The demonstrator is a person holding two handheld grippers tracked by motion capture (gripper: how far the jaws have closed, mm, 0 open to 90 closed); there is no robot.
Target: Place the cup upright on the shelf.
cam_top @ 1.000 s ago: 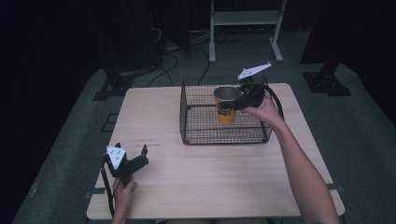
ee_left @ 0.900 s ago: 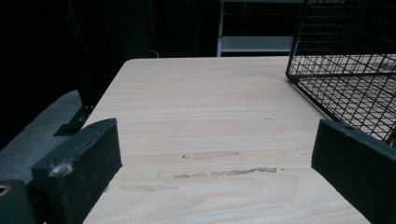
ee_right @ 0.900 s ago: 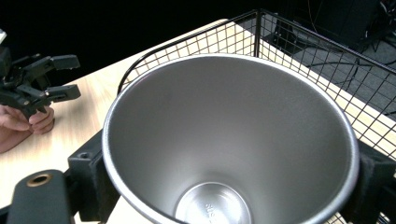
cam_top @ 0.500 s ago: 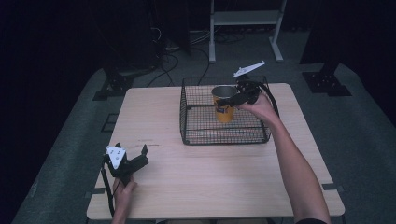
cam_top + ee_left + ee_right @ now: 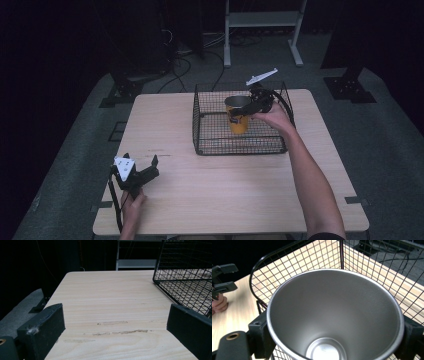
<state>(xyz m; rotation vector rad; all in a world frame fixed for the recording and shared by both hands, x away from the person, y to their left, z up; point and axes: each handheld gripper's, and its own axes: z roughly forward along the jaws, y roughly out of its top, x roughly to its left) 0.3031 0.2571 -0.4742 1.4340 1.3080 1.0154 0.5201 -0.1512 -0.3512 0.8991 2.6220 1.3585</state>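
An orange cup (image 5: 239, 120) with a bare metal inside (image 5: 332, 320) hangs upright within the black wire basket (image 5: 210, 145). My right gripper (image 5: 246, 106) is shut on the cup just under its rim, one black jaw on each side of it in the right gripper view. My left gripper (image 5: 144, 168) rests open on the table near the front left corner, jaws wide apart with bare wood between them (image 5: 112, 322). The basket's near corner (image 5: 175, 277) stands to its right.
The light wooden table (image 5: 240, 195) has free room in front of the basket and to its left. A white metal rack (image 5: 262, 22) stands on the floor behind the table, with cables (image 5: 180, 50) beside it.
My right gripper has shifted the cup slightly left and down inside the basket. The left gripper has stayed where it was.
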